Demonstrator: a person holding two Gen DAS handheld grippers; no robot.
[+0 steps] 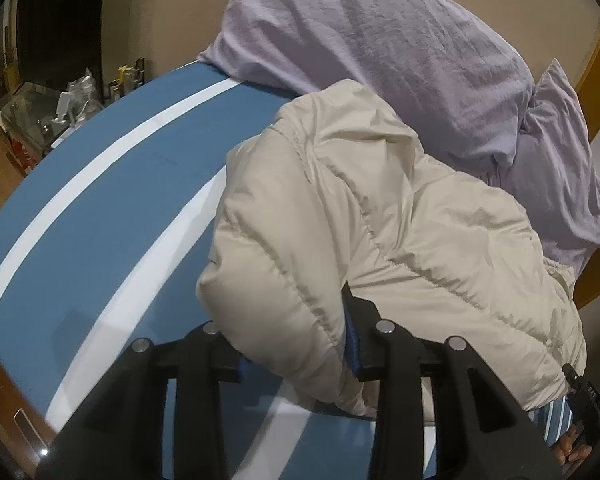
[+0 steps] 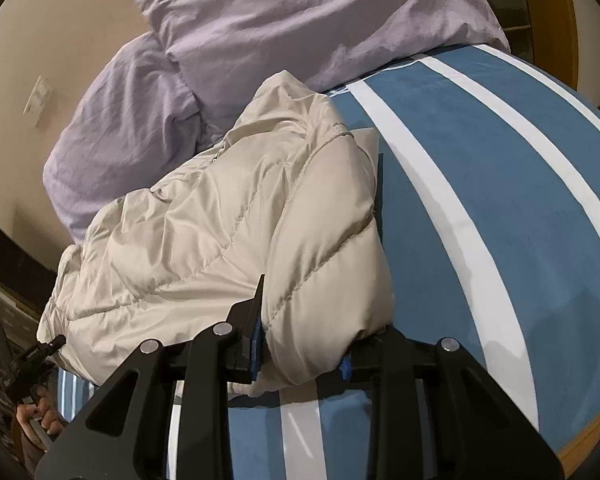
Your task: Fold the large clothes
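Observation:
A cream puffer jacket (image 1: 380,216) lies bunched on a blue bed sheet with white stripes (image 1: 100,220). My left gripper (image 1: 296,344) is shut on a thick fold at the jacket's left end; the fabric bulges between the jaws and hides the fingertips. In the right wrist view the same jacket (image 2: 220,232) lies on the sheet (image 2: 500,200), and my right gripper (image 2: 304,352) is shut on the padded fold at its right end. The other gripper shows at the far edge of each view (image 1: 584,396) (image 2: 28,360).
Lilac pillows (image 1: 380,40) (image 2: 260,28) are piled against the beige wall just behind the jacket. A side table with bottles and clutter (image 1: 72,104) stands past the bed's far left corner. The wooden bed frame (image 2: 588,436) edges the mattress.

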